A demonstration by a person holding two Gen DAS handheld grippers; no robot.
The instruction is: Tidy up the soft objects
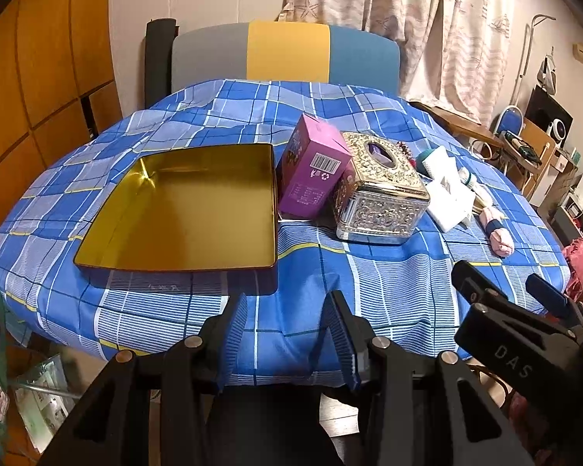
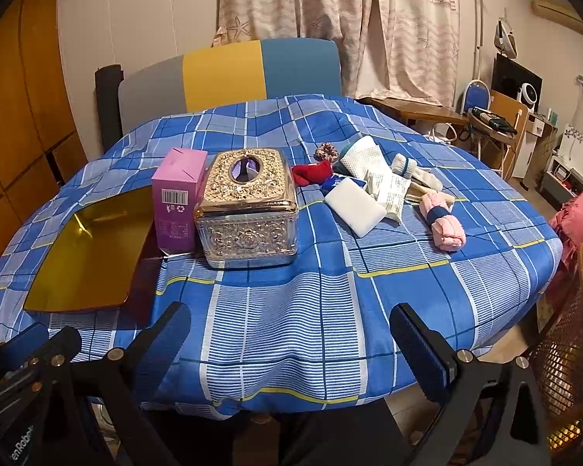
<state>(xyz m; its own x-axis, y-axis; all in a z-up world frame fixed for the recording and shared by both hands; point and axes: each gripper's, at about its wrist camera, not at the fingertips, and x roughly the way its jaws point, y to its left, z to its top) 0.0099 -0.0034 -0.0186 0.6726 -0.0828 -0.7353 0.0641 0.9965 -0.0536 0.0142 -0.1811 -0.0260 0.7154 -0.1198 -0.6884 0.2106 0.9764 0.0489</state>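
With right gripper (image 2: 291, 343) wide and empty, reach ahead-right for pink rolled sock (image 2: 445, 225), then carry far left into gold tin (image 2: 85, 256).

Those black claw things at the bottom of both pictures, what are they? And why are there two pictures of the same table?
They are grabbers a person holds, one in each hand, each with a camera looking along its fingers. The left gripper took one picture, the right gripper the other. Both are open and hold nothing. On the blue checked cloth sit an empty gold tin, a pink box, a shiny tissue box, and a pile of soft things, like a rolled pink towel and a white sponge.
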